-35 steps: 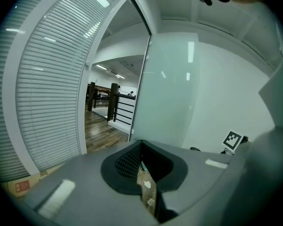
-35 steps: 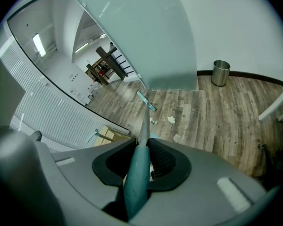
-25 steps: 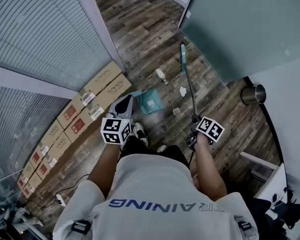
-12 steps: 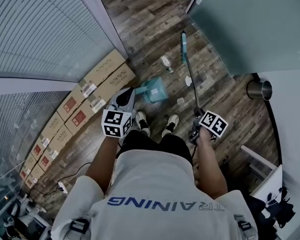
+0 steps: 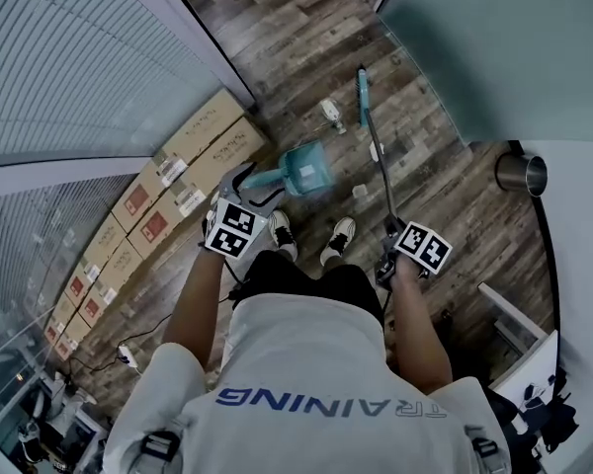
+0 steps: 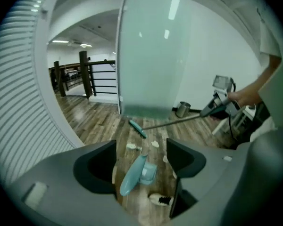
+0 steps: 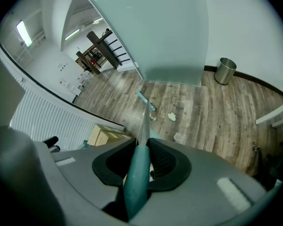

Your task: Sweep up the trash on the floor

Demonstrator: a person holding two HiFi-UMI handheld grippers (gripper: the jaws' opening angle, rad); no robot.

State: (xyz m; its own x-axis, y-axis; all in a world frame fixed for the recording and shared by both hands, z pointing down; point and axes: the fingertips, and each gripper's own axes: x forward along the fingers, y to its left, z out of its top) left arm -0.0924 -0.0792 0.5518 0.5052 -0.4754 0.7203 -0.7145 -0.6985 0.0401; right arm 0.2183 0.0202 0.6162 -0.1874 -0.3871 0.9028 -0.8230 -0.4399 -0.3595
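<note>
Fingers of left gripper (image 6: 141, 149) are opening with dustpan (image 6: 133, 174) handle between them; right gripper (image 7: 141, 150) fingers clamp broom (image 7: 137, 182) handle

The right claw (image 5: 387, 257) is gripping the broom (image 5: 362, 92), whose head is lying near trash scraps (image 5: 329, 114) on the floor (image 5: 306, 28). The left claw (image 5: 245, 188) is opening, with the dustpan (image 5: 304, 171) handle's end lying just at its tips.

Soft, even indoor light fills every view, and shadows on the wooden floor (image 5: 296, 38) are faint. Ceiling lights (image 6: 60, 42) show as pale streaks of glare on the frosted glass panel (image 6: 153, 55). Both gripper views bulge outward, with black corners. Close to the lens, the broom handle (image 7: 136, 182) is blurred.
</note>
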